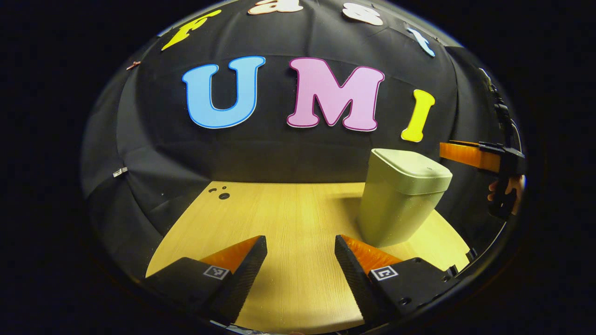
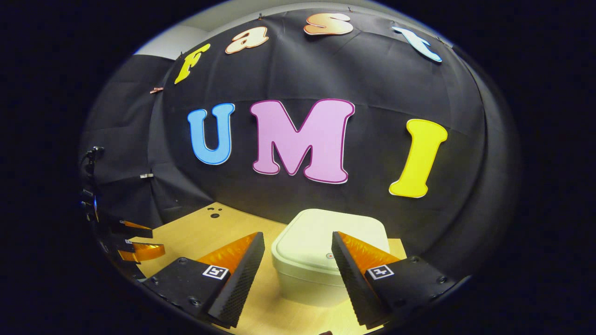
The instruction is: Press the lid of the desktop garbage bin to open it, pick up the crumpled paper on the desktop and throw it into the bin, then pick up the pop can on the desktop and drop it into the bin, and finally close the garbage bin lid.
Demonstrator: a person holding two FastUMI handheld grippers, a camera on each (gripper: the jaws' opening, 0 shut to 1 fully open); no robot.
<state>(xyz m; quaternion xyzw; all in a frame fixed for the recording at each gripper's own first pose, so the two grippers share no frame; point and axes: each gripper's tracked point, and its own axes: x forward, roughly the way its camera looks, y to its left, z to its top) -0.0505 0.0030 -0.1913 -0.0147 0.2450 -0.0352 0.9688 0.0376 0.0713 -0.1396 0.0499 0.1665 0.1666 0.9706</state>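
the left gripper point(image 1: 301, 260) hangs over the pale wooden tabletop point(image 1: 288, 209) with its two fingers spread wide and nothing between them. to the right of them stands the pale green plastic bin point(image 1: 396, 209), upright, its rounded lid point(image 1: 412, 170) down. at the far right edge the right gripper point(image 1: 484, 158) is held in a hand point(image 1: 505, 188), level with the lid and apart from it.

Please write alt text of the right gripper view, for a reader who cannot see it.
The open right claw hangs above the closed lid of a pale bin on a wooden table. The left claw shows at the left edge.
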